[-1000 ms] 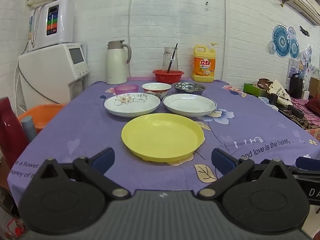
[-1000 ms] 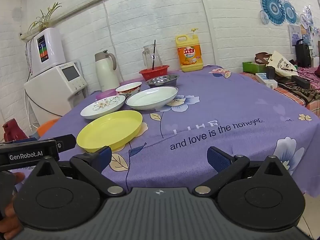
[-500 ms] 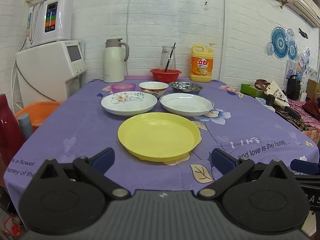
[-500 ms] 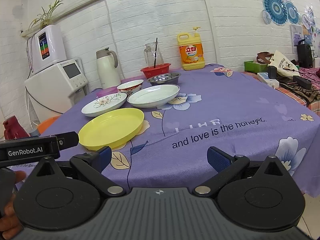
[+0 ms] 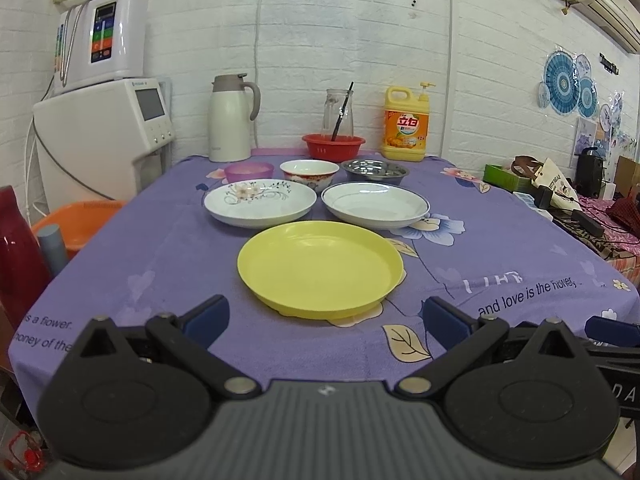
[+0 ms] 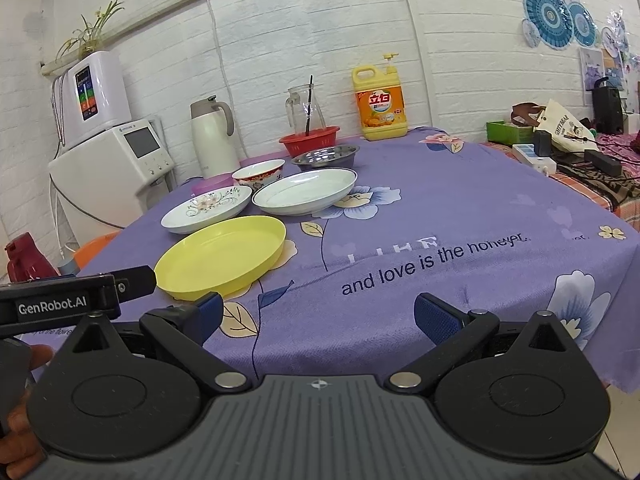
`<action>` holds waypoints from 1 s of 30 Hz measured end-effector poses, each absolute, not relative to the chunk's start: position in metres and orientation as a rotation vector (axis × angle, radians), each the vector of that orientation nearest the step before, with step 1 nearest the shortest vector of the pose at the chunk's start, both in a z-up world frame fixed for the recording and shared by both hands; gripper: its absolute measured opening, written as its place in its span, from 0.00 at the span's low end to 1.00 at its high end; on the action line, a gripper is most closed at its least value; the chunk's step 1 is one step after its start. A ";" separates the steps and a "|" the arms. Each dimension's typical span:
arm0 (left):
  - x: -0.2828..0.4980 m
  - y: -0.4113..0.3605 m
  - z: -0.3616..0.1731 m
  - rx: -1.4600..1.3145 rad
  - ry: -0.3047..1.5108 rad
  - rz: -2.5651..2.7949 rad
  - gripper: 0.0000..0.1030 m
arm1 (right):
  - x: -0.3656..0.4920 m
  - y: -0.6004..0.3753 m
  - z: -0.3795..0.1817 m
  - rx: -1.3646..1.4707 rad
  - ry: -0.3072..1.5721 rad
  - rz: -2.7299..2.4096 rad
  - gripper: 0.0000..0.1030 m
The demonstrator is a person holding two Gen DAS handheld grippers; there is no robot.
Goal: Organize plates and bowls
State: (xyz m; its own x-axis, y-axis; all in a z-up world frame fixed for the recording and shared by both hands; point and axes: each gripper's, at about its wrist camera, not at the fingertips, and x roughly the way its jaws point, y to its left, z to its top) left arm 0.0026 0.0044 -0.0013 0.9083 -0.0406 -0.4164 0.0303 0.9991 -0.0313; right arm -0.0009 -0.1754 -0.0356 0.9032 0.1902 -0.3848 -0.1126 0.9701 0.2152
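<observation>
A yellow plate (image 5: pixel 320 266) (image 6: pixel 222 256) lies nearest on the purple tablecloth. Behind it are a floral white plate (image 5: pixel 259 202) (image 6: pixel 206 208) on the left and a plain white plate (image 5: pixel 375 204) (image 6: pixel 305 192) on the right. Further back stand a pink bowl (image 5: pixel 249 171), a red-patterned bowl (image 5: pixel 309 174) (image 6: pixel 259 174) and a steel bowl (image 5: pixel 375 171) (image 6: pixel 325 157). My left gripper (image 5: pixel 325 316) is open and empty, just short of the yellow plate. My right gripper (image 6: pixel 316 314) is open and empty over the table's front edge, to the right of that plate.
A red basket (image 5: pixel 333 146), glass jug (image 5: pixel 339 116), detergent bottle (image 5: pixel 406 124) and thermos (image 5: pixel 230 118) line the back edge. A water dispenser (image 5: pixel 104 132) stands left of the table, with an orange basin (image 5: pixel 82 224) below. A cluttered side table (image 6: pixel 580 156) is at the right.
Both grippers have shifted slightly, so the view of the table moves a little. The dishes have not moved and both grippers stay open.
</observation>
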 end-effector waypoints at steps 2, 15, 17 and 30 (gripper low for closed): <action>0.003 0.005 -0.002 -0.023 0.431 -0.039 1.00 | -0.001 -0.175 -0.035 0.191 0.417 0.156 1.00; 0.004 0.005 -0.003 -0.022 0.435 -0.033 1.00 | 0.000 -0.171 -0.039 0.172 0.432 0.158 1.00; 0.004 0.005 -0.004 -0.023 0.438 -0.033 1.00 | 0.000 -0.170 -0.039 0.166 0.431 0.158 1.00; 0.006 0.003 -0.008 -0.014 0.448 -0.032 1.00 | 0.000 -0.171 -0.042 0.165 0.436 0.153 1.00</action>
State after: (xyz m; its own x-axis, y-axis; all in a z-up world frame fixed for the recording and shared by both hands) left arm 0.0058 0.0033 -0.0084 0.9009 -0.0341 -0.4326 0.0281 0.9994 -0.0203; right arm 0.0001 -0.1713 -0.0418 0.8955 0.1819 -0.4061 -0.1112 0.9752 0.1915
